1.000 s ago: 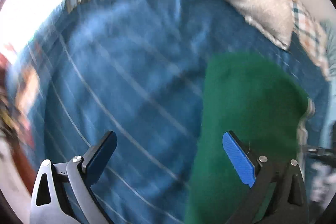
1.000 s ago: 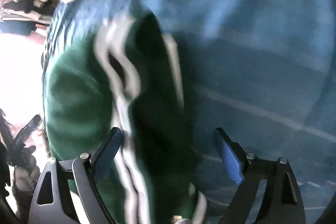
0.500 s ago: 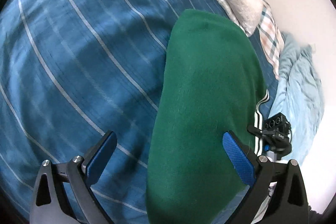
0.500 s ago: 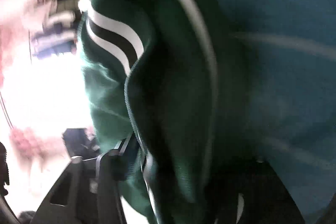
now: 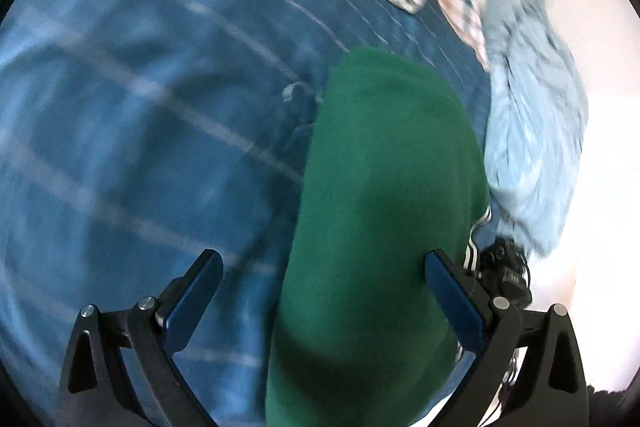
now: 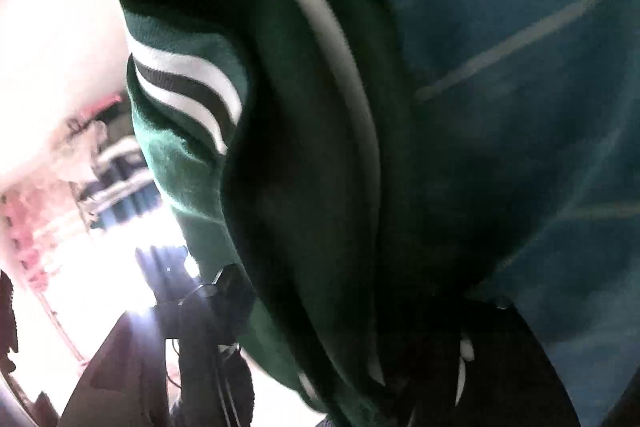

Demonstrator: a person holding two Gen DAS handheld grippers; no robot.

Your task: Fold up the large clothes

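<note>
Since a moment ago your right gripper (image 6: 404,355) has pushed into the green garment (image 5: 380,219), its jaws opening around the cloth; gather the whole folded edge before lifting. Your left gripper (image 5: 320,291) hangs spread above the garment on the bed (image 5: 120,147).

The green garment (image 6: 304,187) now drapes across the right gripper (image 6: 360,327) — jaws reopening; it hung clear before.

Left gripper (image 5: 320,291): black angular finger arms, silver screw heads at pivots, blue textured pads (image 5: 452,303). Right gripper's frame dark, indistinct.
</note>
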